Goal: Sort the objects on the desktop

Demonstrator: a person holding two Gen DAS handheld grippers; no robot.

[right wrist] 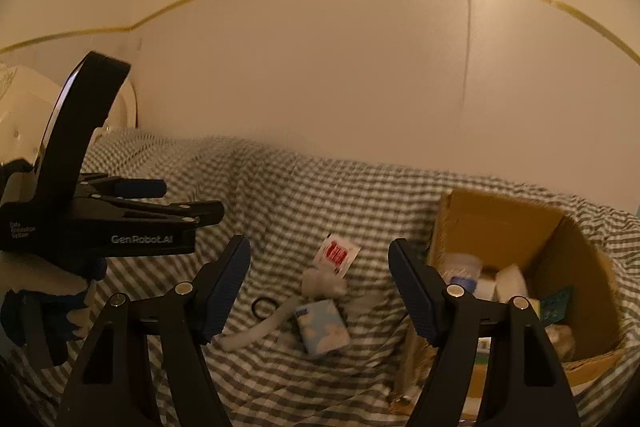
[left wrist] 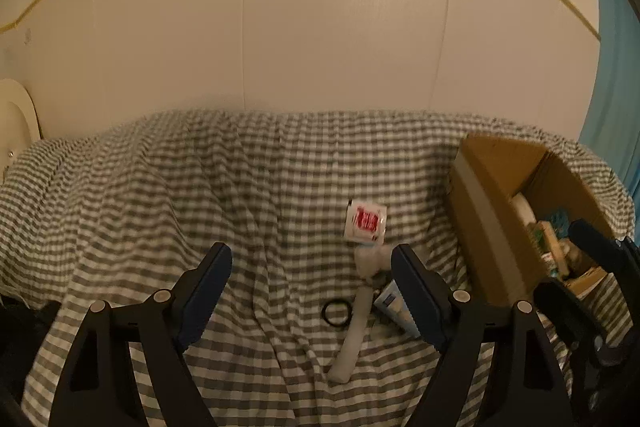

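On the grey-checked cloth (left wrist: 160,195) lie a red-and-white sachet (left wrist: 365,221), a white fluffy thing with a long strap (left wrist: 370,261), a black ring (left wrist: 338,313) and a pale blue tissue pack (left wrist: 394,303). My left gripper (left wrist: 311,253) hangs open above the cloth, its right finger over the tissue pack, nothing between the pads. The right wrist view shows the same sachet (right wrist: 337,253), fluffy thing (right wrist: 322,281), ring (right wrist: 265,307) and pack (right wrist: 322,327) beyond my open, empty right gripper (right wrist: 318,245). The left gripper (right wrist: 180,199) appears at its left.
An open cardboard box (left wrist: 480,211) with several small items stands at the right on the cloth; it is also in the right wrist view (right wrist: 500,215). A pale wall rises behind the table. A cream rounded object (left wrist: 16,119) sits at far left.
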